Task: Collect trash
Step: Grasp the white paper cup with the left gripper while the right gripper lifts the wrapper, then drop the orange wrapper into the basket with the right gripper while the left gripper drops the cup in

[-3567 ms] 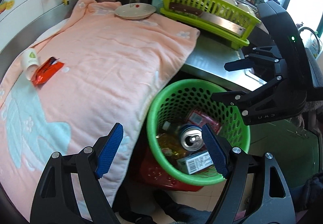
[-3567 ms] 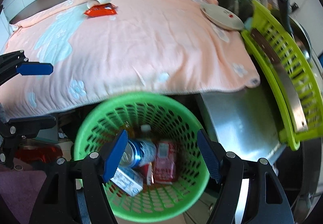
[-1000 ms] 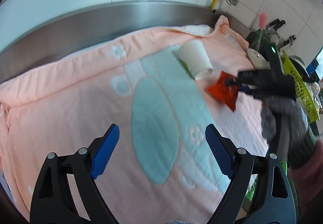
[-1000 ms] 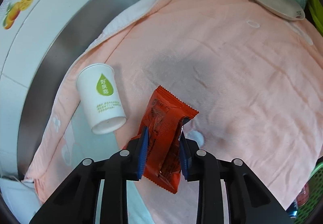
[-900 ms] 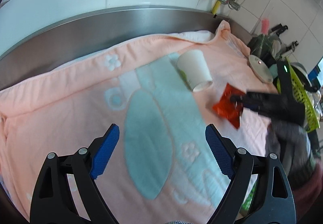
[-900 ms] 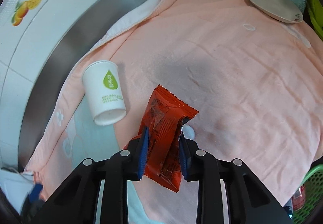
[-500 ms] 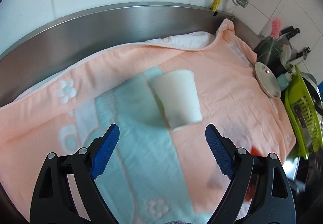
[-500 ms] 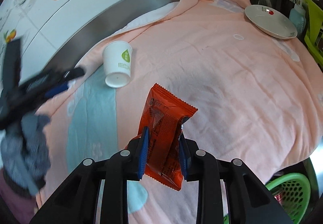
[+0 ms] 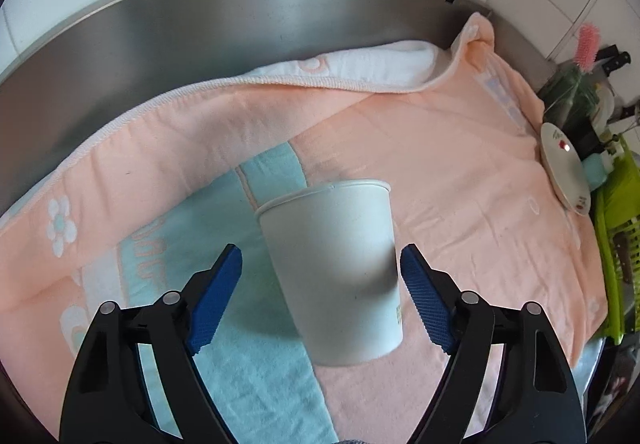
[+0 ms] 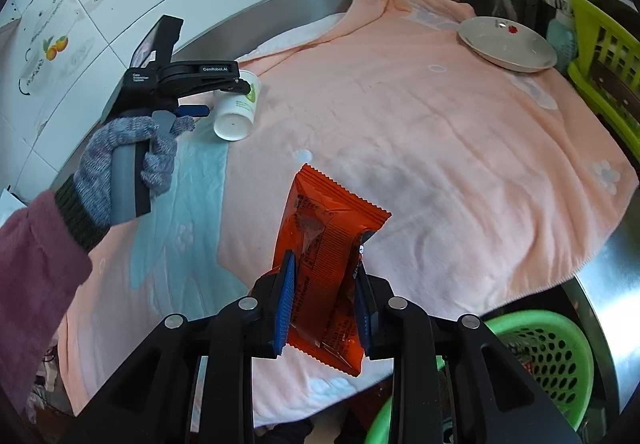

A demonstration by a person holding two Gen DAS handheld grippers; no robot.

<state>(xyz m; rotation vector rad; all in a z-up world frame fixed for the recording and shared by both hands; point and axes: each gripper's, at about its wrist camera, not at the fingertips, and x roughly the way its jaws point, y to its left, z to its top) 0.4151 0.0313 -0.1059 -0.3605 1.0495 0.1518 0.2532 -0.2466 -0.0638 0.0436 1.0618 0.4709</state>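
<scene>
The left gripper (image 9: 320, 276) sits at the bottom of its own view with its blue-padded jaws spread wide, one pad to each side of the frame's centre. In the right wrist view it appears at upper left, gripped by a grey knitted-gloved left hand (image 10: 124, 155) with a maroon sleeve running off the lower left edge. The right gripper (image 10: 322, 300) fills the bottom centre, jaws drawn close together, clamped.

"GenRobot.AI" printed on left gripper (image 10: 200, 99); wrapper print unreadable
</scene>
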